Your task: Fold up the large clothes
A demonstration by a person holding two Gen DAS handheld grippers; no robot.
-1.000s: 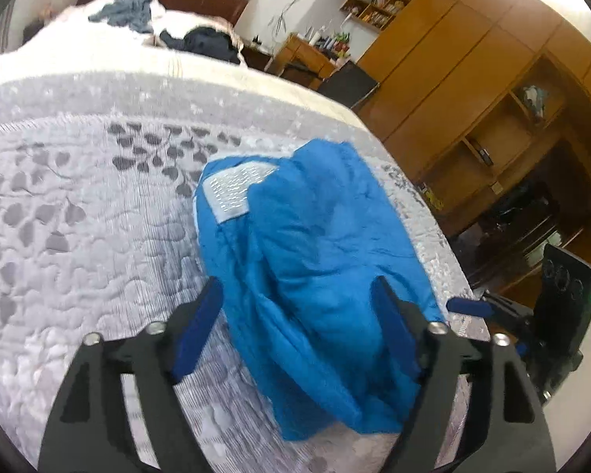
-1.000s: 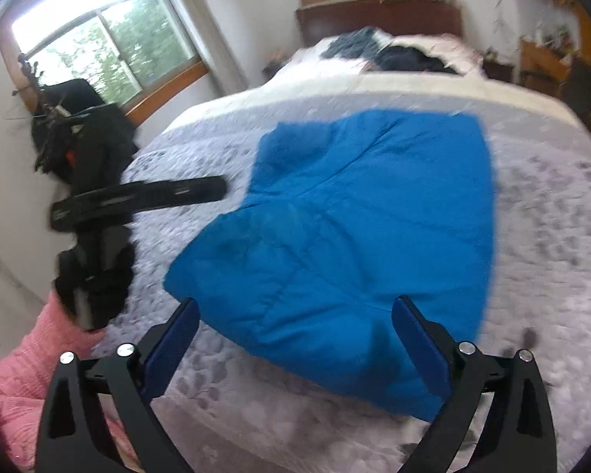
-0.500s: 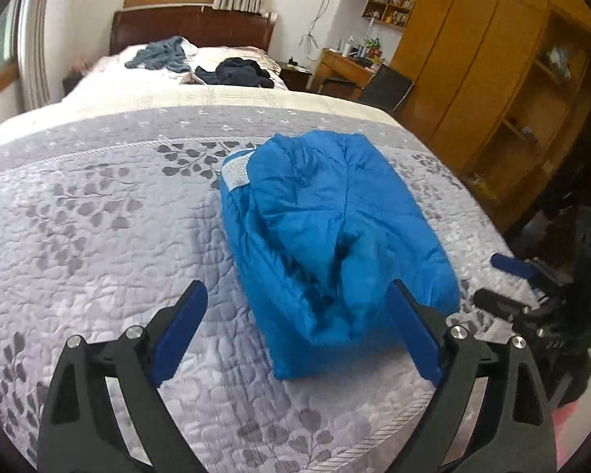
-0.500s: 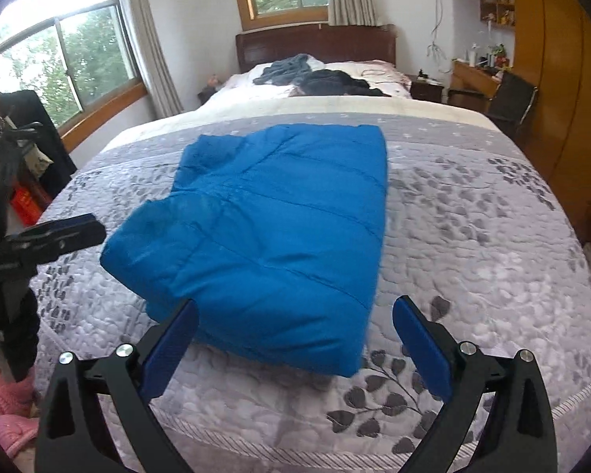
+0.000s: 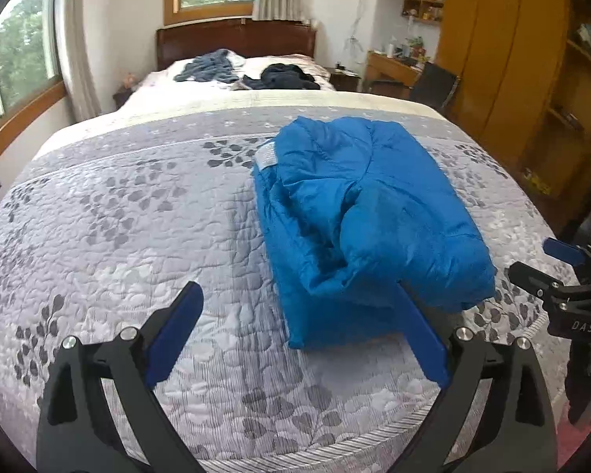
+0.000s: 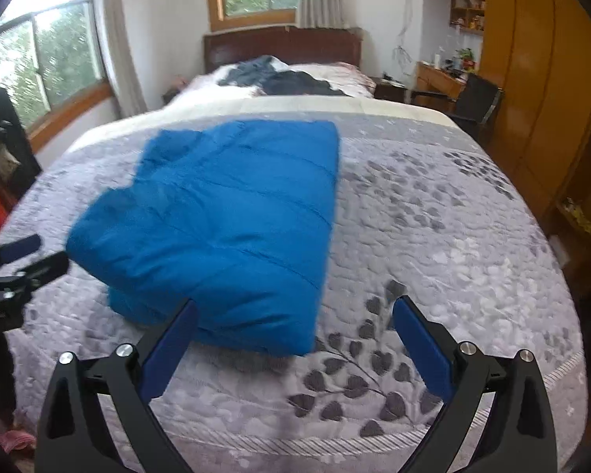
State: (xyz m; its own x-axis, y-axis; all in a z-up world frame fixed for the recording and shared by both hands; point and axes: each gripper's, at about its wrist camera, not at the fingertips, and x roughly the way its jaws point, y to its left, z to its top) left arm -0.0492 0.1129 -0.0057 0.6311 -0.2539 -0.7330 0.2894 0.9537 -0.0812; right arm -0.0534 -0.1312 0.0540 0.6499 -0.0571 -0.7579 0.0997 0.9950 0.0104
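Note:
A blue padded jacket (image 5: 366, 216) lies folded into a thick bundle on the grey leaf-patterned bedspread (image 5: 118, 216), a white label showing at its far left corner. My left gripper (image 5: 295, 311) hovers open above the bed's near edge, just short of the jacket's near end, nothing between its fingers. In the right wrist view the same jacket (image 6: 232, 228) fills the middle left. My right gripper (image 6: 293, 321) is open and empty over the jacket's near right corner. Each gripper shows at the other view's edge: the right one (image 5: 563, 276), the left one (image 6: 15, 268).
Dark clothes (image 5: 279, 77) and a grey-blue garment (image 5: 209, 67) lie by the pillows near the brown headboard (image 5: 236, 37). A wooden wardrobe (image 5: 512, 59), a desk and a black chair (image 5: 433, 82) stand to the right. Windows line the left wall.
Both grippers have pulled back from the jacket and levelled out, so the views now take in the whole bed. The jacket lies still, and both grippers stay open.

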